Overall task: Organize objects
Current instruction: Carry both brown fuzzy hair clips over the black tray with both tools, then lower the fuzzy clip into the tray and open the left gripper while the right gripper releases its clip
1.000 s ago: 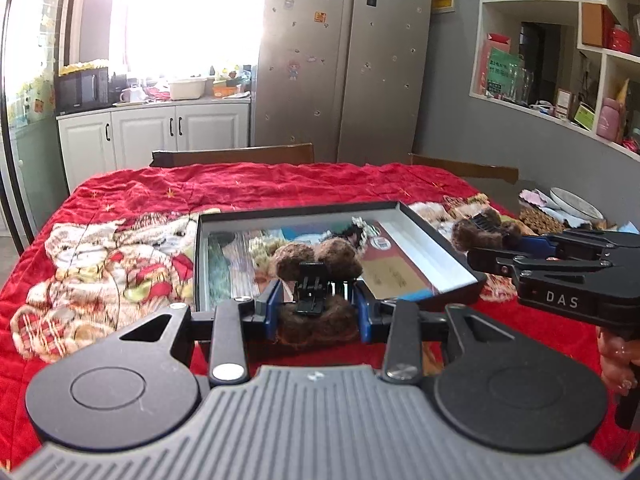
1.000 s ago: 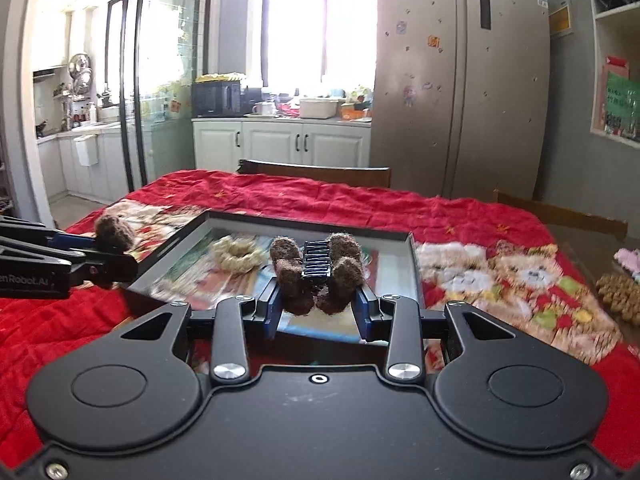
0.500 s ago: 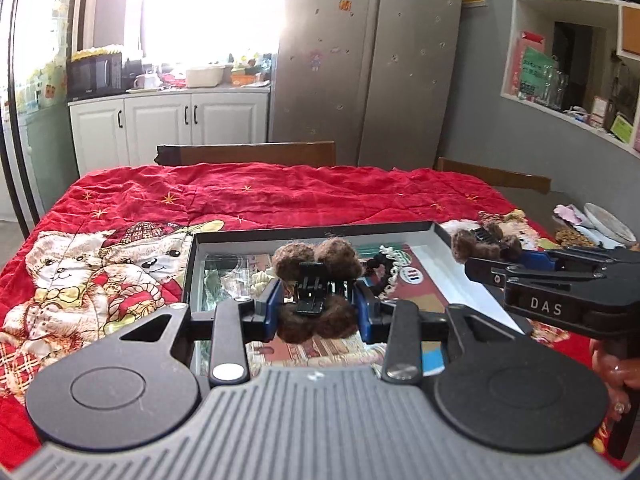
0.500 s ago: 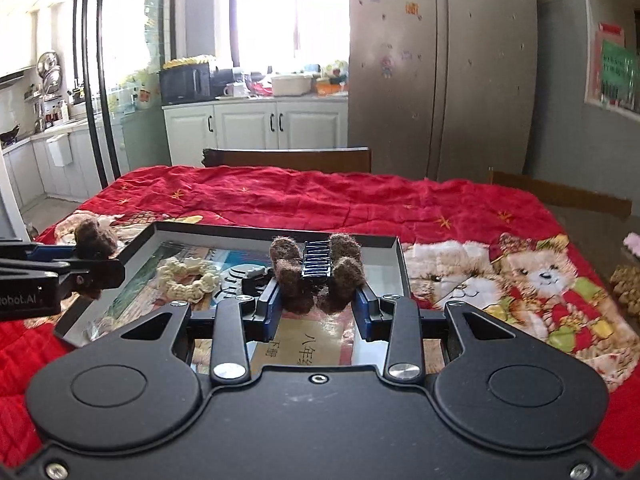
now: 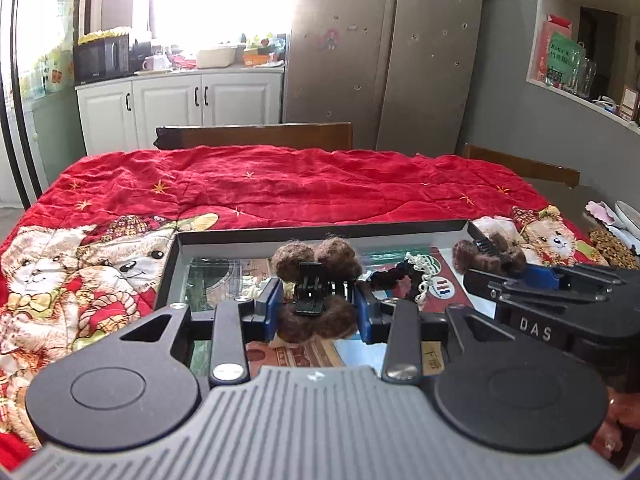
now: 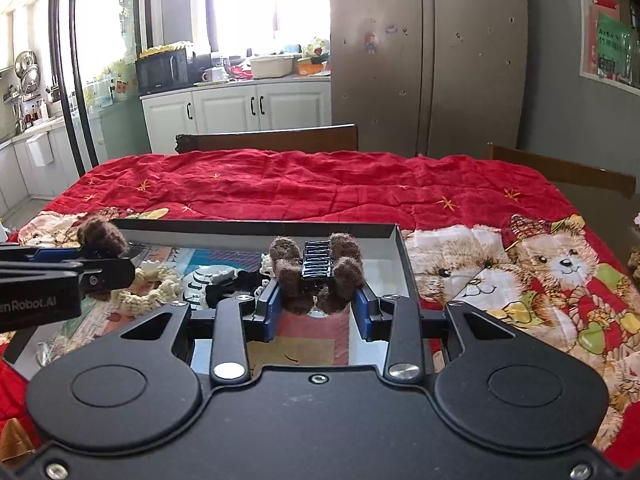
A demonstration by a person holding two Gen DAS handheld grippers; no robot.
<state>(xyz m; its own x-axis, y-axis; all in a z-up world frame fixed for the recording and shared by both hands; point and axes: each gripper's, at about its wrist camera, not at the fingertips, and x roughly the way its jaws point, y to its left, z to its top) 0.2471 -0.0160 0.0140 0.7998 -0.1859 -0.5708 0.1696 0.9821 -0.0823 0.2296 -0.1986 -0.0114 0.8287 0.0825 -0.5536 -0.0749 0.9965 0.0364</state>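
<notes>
My left gripper (image 5: pixel 318 314) is shut on a brown fuzzy hair claw clip (image 5: pixel 316 292) and holds it over the near part of a dark, shallow tray (image 5: pixel 320 229). My right gripper (image 6: pixel 318 306) is shut on a second brown fuzzy claw clip (image 6: pixel 316 274) over the tray's right half (image 6: pixel 394 236). Each gripper shows in the other's view: the right one with its clip (image 5: pixel 486 254) at the right, the left one with its clip (image 6: pixel 102 236) at the left. In the tray lie a cream scrunchie (image 6: pixel 154 290) and a black hair tie (image 5: pixel 386 280).
The tray sits on a red quilt with teddy bear prints (image 6: pixel 320 184) that covers the table. Wooden chair backs (image 5: pixel 256 136) stand at the far edge. Dishes and a woven mat (image 5: pixel 612 240) lie at the far right. A fridge and cabinets stand behind.
Both grippers have moved forward over the tray with their clips still held. The tray now lies directly beneath both.
</notes>
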